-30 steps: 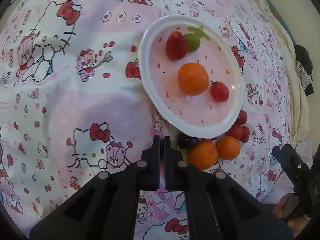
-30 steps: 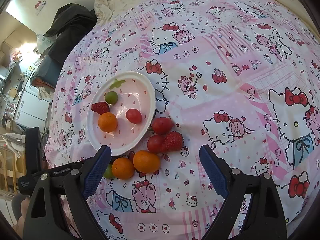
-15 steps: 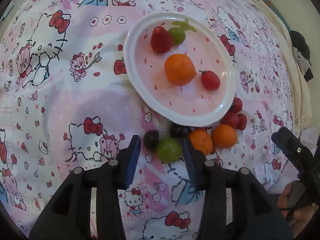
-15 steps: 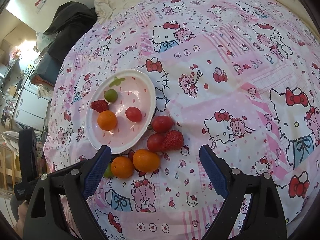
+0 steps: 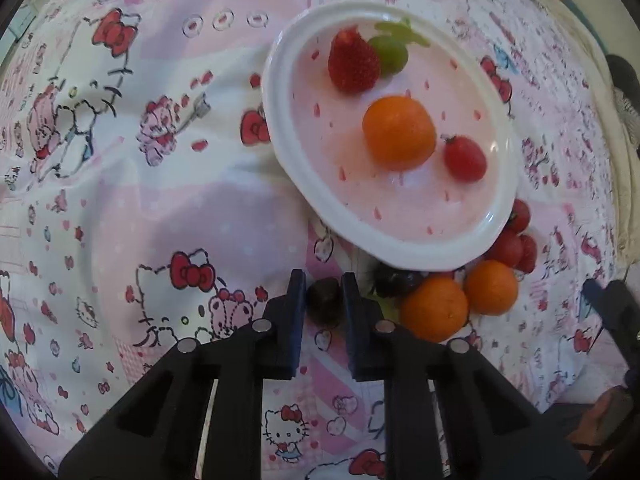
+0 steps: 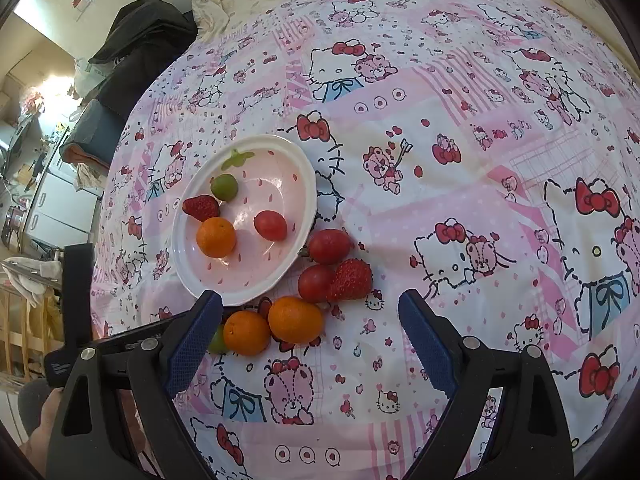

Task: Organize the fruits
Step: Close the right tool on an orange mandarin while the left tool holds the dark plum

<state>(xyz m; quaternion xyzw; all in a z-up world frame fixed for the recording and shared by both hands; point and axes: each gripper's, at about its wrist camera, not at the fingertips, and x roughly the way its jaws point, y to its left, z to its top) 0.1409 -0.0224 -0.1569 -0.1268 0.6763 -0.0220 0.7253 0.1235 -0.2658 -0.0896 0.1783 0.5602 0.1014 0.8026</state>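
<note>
A white plate (image 5: 288, 120) on the bedspread holds a strawberry (image 5: 354, 64), a green grape (image 5: 390, 54), an orange (image 5: 398, 132) and a cherry tomato (image 5: 465, 158). My left gripper (image 5: 323, 280) points down just in front of the plate. Its jaws are closing on a dark grape (image 5: 324, 300), with both pads against its sides. A second dark grape (image 5: 396, 280) and two oranges (image 5: 434, 308) lie to its right. My right gripper (image 6: 310, 300) stands wide open above the loose oranges (image 6: 295, 319), tomatoes (image 6: 330, 246) and strawberry (image 6: 352, 280), holding nothing.
A green grape (image 6: 218, 340) peeks out beside the right gripper's left finger. The patterned bedspread (image 6: 460, 160) stretches to the right. Dark clothes (image 6: 140, 44) and furniture lie past the bed's left edge. A hand (image 6: 44, 420) holds the left tool.
The left gripper was shut on nothing, then opened around the green grape, and now sits shut on the dark grape to its left. The right gripper has not moved.
</note>
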